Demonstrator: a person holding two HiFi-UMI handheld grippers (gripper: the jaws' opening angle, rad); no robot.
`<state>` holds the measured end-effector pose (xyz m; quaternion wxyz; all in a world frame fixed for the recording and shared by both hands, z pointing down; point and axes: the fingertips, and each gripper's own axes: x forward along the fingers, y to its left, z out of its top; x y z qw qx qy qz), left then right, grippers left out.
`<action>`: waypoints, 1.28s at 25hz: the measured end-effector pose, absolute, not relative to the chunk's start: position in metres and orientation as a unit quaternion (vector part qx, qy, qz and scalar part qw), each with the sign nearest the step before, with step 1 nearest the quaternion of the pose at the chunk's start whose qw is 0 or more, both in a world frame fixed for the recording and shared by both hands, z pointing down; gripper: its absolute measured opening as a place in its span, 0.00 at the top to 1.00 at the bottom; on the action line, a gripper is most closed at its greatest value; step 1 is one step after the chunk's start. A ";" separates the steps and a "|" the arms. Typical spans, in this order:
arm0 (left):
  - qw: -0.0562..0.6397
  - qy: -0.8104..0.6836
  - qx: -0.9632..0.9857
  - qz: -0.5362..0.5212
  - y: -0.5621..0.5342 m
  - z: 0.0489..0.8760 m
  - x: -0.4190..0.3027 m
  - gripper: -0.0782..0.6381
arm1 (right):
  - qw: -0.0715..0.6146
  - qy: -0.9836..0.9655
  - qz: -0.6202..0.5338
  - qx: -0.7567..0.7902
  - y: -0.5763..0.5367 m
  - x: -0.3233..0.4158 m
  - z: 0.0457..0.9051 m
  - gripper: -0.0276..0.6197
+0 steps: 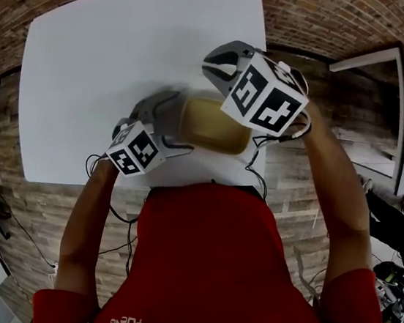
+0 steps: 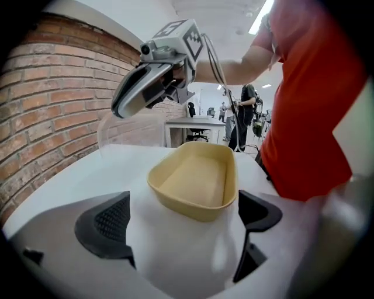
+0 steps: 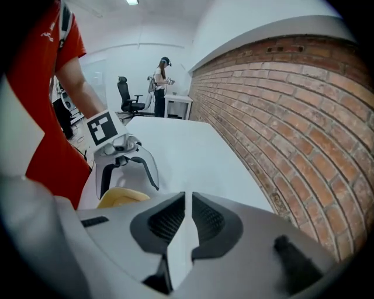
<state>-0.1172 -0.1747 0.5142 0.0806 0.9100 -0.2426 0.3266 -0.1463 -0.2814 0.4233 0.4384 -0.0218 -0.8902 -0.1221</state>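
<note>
Two hand-held tongs at a shallow, pale-yellow plastic dish with rounded corners [image 2: 196,181]. The dish stands flat on the white surface [image 1: 112,57], near the edge closest to the person in the red shirt [image 1: 224,271], and it is empty and uncovered. The left tongs [image 2: 181,228] stand wide open, level with the surface. The near wall of the dish lies just ahead of and between the two dark ribbed pads [image 2: 108,225], and neither pad can be seen to touch it, so this tool holds nothing. The right tongs [image 3: 188,201] hang above and beyond the far end of the dish, drawn together to a thin slit. In the left gripper view a clear, thin-walled plastic piece [image 2: 131,133] hangs directly below their tips, apparently pinched there, although the contact itself is hard to make out. State of the work, as judged from these views: the dish is placed and free-standing, the clear piece is aloft and well apart from the dish, and no grip has been taken on the dish. The surface is plain, matt and rounded at its corners. It runs alongside a red-brown brick wall [image 3: 280,105]. Beyond its far end the room opens into a pale office with a black swivel chair [image 3: 125,93], a further desk at which a person [image 3: 160,82] stands, and strip lights [image 2: 266,9] on the ceiling.
</note>
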 end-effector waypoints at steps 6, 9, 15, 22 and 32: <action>0.104 -0.272 0.910 0.295 -0.164 0.501 -0.116 0.11 | 0.417 -0.905 -0.089 -0.011 -0.317 -0.162 0.438 0.87; 0.122 -0.306 0.913 0.242 -0.166 0.475 -0.117 0.11 | 0.413 -0.906 -0.089 -0.014 -0.333 -0.166 0.448 0.87; 0.152 -0.361 0.912 0.124 -0.177 0.422 -0.122 0.12 | 0.429 -0.898 -0.098 -0.029 -0.346 -0.163 0.479 0.87; 0.181 -0.383 0.906 0.015 -0.199 0.389 -0.127 0.12 | 0.355 -0.931 -0.081 0.004 -0.349 -0.156 0.455 0.79; 0.132 -0.403 0.905 -0.030 -0.224 0.349 -0.125 0.37 | 0.077 -0.993 0.013 0.084 -0.295 -0.108 0.338 0.87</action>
